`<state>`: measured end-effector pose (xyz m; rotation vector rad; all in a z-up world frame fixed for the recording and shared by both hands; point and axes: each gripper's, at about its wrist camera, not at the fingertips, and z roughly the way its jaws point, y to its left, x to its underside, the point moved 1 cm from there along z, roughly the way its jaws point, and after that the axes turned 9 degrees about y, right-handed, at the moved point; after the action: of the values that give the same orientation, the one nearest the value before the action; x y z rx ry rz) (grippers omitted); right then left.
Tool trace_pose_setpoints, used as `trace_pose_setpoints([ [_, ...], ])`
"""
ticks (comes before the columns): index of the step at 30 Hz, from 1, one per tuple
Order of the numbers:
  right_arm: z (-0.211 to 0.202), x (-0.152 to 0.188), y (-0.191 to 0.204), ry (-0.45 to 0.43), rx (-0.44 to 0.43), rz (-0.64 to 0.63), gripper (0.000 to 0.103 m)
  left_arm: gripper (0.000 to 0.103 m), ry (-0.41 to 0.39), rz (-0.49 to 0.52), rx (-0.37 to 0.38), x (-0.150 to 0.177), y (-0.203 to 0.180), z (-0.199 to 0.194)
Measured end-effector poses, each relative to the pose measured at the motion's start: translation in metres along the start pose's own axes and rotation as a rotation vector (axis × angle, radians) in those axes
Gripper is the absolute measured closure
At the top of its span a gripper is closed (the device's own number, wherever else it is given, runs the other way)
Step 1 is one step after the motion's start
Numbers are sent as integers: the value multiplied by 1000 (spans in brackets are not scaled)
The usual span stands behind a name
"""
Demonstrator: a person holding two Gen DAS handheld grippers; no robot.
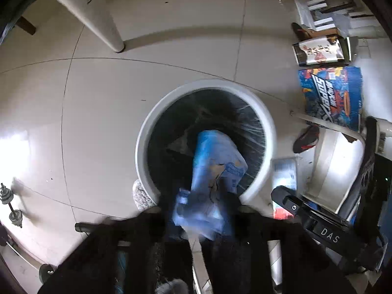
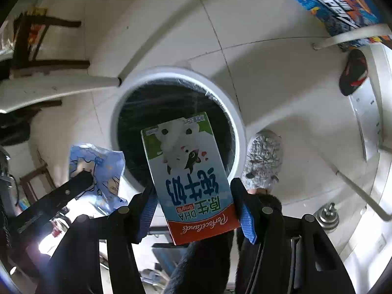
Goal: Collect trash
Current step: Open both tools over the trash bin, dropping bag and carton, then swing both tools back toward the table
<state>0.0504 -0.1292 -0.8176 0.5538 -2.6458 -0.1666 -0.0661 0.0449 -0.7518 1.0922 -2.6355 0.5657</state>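
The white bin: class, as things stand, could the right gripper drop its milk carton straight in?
Probably yes. The right gripper holds the milk carton over the white bin, whose open mouth shows nothing blocking it; the blue wrapper sits off to the side.

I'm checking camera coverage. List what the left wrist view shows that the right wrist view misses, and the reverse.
Left wrist only: a black-and-white printed box and small dumbbells on the floor.

Right wrist only: the milk carton clamped in the right gripper, and a dark wooden stool.

Both: the white trash bin with its black liner, the blue wrapper held by the left gripper, and the colourful toy box.
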Motion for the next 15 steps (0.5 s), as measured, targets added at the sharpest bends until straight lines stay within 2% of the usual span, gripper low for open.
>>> trace_pose_setpoints([
  [1, 6, 0, 3, -2, 5, -12, 18, 23, -5, -5, -7, 1, 2, 0],
  [3, 9, 3, 8, -9, 29, -25, 4, 20, -14, -5, -19, 7, 10, -5],
  [5, 4, 5, 11, -29, 74, -41, 3, 12, -26, 9, -80, 15, 11, -14],
  [6, -1, 9, 15, -43, 115, -52, 3, 4, -34, 17, -96, 18, 17, -20],
  [12, -37, 30, 15, -75, 215, -72, 3, 2, -145, 67, -249, 48, 18, -70],
  [15, -62, 43, 14, -90, 231, -73, 3, 2, -168, 81, -277, 61, 13, -92],
])
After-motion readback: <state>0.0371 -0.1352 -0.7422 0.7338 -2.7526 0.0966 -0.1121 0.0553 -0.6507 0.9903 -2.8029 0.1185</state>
